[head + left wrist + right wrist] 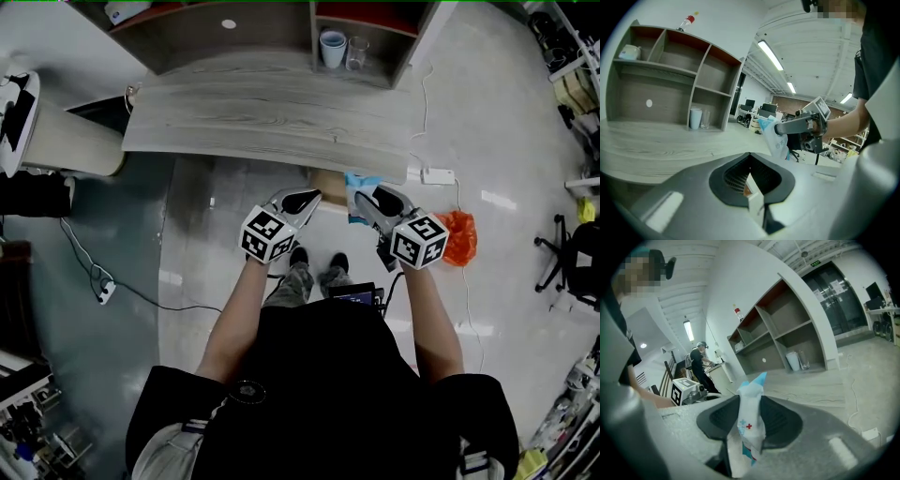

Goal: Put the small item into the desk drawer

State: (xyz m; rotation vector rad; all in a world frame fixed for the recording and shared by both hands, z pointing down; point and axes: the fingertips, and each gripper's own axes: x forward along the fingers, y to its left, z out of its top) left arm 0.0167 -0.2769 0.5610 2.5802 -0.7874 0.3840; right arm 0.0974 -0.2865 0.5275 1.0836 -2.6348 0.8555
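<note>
Just below the front edge of the bench [262, 122], in the middle of the head view, I have both tongs side by side, pointing at that edge. The right tongs [377, 200] are clamped on the small item, a soft white packet [359, 190] with pale blue corners and a little red-and-blue cross mark printed on it. It stands upright between the jaws, its top poking out past them and its lower half crumpled. The left tongs [302, 200] have their jaws together, and I make out nothing held there. My worry is the drawer: I cannot plainly pick it out, only a tan patch [326, 180] under the bench edge just beside the packet. I judge it has yet to be pulled open, and the left tongs would have to part first to take a handle. The packet looks limp and slick, so a loose pinch could let it slide out onto the floor [216, 244] near the orange bag [457, 236]. Coming in too high could also knock the packet against the bench edge.
</note>
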